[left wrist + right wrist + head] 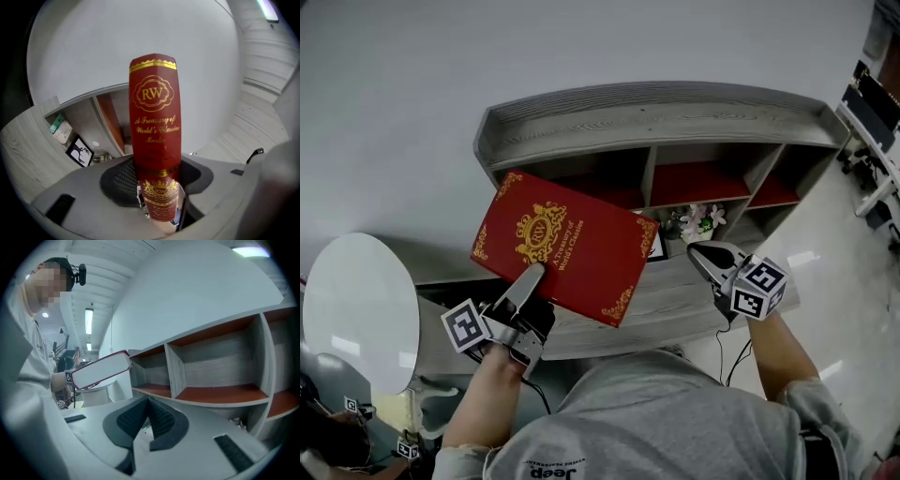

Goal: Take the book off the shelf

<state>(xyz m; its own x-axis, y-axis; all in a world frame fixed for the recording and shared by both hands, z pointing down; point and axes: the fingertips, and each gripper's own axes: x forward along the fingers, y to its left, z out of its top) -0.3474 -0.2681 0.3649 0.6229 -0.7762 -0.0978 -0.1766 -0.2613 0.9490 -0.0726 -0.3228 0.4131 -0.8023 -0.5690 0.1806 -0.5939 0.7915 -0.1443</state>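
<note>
Book (pixel 562 246) clamped between left gripper (pixel 530 275) fingers, held clear of shelf (pixel 656 117).

**Gilt on red, grain on grey**

The book (pixel 567 246) has a smooth red cover with a soft sheen and shiny gold stamping, and its page block is matt white paper. The shelf (pixel 675 117) is matt grey wood grain, with red-brown boards inside. The left gripper (pixel 528 277) and right gripper (pixel 703 253) are matt grey plastic with black ribbed pads (pixel 164 422). The round table (pixel 356 309) is smooth, glossy white.
</note>
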